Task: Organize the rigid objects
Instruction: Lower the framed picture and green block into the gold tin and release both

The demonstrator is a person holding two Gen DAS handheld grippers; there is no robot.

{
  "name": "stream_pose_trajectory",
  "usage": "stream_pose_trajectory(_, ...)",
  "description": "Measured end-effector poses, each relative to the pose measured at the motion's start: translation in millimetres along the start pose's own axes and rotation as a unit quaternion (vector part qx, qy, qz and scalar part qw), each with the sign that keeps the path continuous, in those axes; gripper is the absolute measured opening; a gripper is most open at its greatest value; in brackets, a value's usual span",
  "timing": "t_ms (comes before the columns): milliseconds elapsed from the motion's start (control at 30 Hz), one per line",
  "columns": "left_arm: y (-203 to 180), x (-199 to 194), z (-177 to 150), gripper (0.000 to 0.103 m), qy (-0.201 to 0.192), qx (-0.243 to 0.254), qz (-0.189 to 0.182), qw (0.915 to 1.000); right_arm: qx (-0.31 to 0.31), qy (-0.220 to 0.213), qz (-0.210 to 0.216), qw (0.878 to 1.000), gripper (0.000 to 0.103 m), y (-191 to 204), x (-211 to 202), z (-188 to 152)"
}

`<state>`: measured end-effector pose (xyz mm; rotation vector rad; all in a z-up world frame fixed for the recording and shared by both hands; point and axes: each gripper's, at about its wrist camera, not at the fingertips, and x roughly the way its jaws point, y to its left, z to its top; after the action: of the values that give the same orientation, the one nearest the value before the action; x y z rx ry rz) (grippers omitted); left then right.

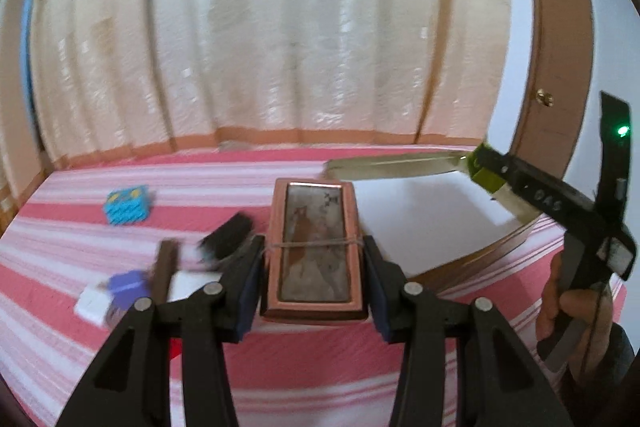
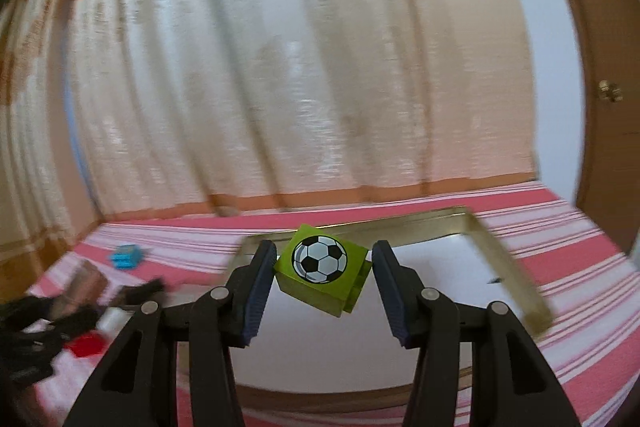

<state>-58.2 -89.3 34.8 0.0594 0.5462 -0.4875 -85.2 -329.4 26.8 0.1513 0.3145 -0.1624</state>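
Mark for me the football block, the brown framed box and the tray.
football block [image 2: 320, 259], right wrist view, on its printed ball face
brown framed box [image 1: 314, 247], left wrist view, on its glassy top panel
tray [image 2: 508, 267], right wrist view, on its gold right rim

Brown box [image 1: 314, 247] rubber-banded, green football cube [image 2: 322, 273] tilted, both held

Soft daylight glowing through the cream patterned curtain [image 1: 272, 39], backlit and bright. Strong fisheye bending plus dark vignette at corners. Motion blur smearing small items left of the copper-framed rectangular box [image 1: 314, 251]; right view blurrier overall.
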Motion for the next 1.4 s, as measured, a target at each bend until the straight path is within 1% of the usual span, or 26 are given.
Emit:
stream_pose_trajectory(133, -28.7, 25.6, 12.3, 0.046, 0.003, 0.008, -0.026, 0.9996, 0.01, 0.009, -0.046, 0.999, 0.053, -37.1, 7.7, 2.1)
stream_pose_trajectory(233, -52.3, 45.4, 17.7, 0.046, 0.007, 0.013, -0.038, 0.9991, 0.003, 0.03, -0.08, 0.996, 0.053, -62.8, 16.9, 0.7)
stream_pose_trajectory(400, -98.5, 83.7, 23.1, 0.046, 0.015, 0.042, -0.05, 0.9978, 0.024, 0.068, -0.093, 0.993, 0.053, -86.3, 26.8, -4.2)
stream_pose_trajectory(500, -112.6, 100.2, 23.3, 0.046, 0.023, 0.049, -0.051, 0.9972, 0.019, 0.08, -0.099, 0.992, 0.053, -83.8, 32.8, -3.9)
stream_pose_trajectory(600, -120.2, 112.5, 21.3, 0.046, 0.033, 0.055, -0.044, 0.9969, 0.012, 0.097, -0.104, 0.99, 0.053, -80.9, 42.0, -6.7)
stream_pose_trajectory(733, -122.6, 118.3, 17.7, 0.046, 0.034, 0.069, -0.027, 0.9967, 0.011, 0.107, -0.107, 0.988, 0.053, -79.6, 45.9, -8.7)
stream_pose_trajectory(833, -123.7, 122.5, 14.4, 0.046, 0.026, 0.086, -0.001, 0.9959, 0.01, 0.106, -0.107, 0.989, 0.053, -78.9, 45.6, -8.7)
stream_pose_trajectory(900, -122.1, 122.9, 14.5, 0.046, 0.029, 0.085, -0.005, 0.996, 0.012, 0.104, -0.108, 0.989, 0.053, -79.2, 45.2, -8.6)
stream_pose_trajectory(1033, -118.7, 120.1, 14.7, 0.046, 0.022, 0.078, -0.003, 0.9967, 0.021, 0.102, -0.105, 0.989, 0.053, -80.8, 45.5, -7.9)
stream_pose_trajectory(1067, -117.9, 118.6, 14.9, 0.048, 0.017, 0.076, 0.0, 0.997, 0.026, 0.099, -0.102, 0.99, 0.057, -81.6, 44.7, -7.8)
stream_pose_trajectory(1100, -117.2, 115.6, 14.9, 0.051, 0.009, 0.073, 0.005, 0.9973, 0.032, 0.095, -0.096, 0.99, 0.063, -82.2, 43.4, -7.6)
stream_pose_trajectory(1133, -116.7, 112.8, 14.8, 0.068, 0.001, 0.072, 0.008, 0.9974, 0.036, 0.091, -0.094, 0.991, 0.078, -82.5, 42.4, -7.3)
stream_pose_trajectory(1167, -116.8, 109.2, 14.5, 0.083, -0.009, 0.072, 0.016, 0.9972, 0.041, 0.084, -0.095, 0.991, 0.086, -82.8, 40.4, -6.9)
stream_pose_trajectory(1200, -117.0, 106.3, 14.2, 0.089, -0.018, 0.072, 0.024, 0.997, 0.046, 0.071, -0.096, 0.992, 0.086, -83.3, 36.6, -6.2)
stream_pose_trajectory(1233, -116.8, 103.5, 13.9, 0.099, -0.027, 0.072, 0.029, 0.9966, 0.05, 0.06, -0.097, 0.992, 0.086, -83.6, 33.2, -5.3)
stream_pose_trajectory(1267, -117.0, 100.2, 13.7, 0.103, -0.036, 0.073, 0.033, 0.9961, 0.051, 0.05, -0.098, 0.993, 0.086, -83.8, 30.2, -4.1)
stream_pose_trajectory(1300, -117.5, 97.5, 13.4, 0.103, -0.044, 0.074, 0.035, 0.9956, 0.052, 0.044, -0.099, 0.993, 0.086, -84.0, 28.0, -3.1)
stream_pose_trajectory(1400, -118.3, 95.8, 13.7, 0.103, -0.049, 0.08, 0.035, 0.995, 0.055, 0.036, -0.108, 0.992, 0.086, -85.5, 26.2, -2.7)
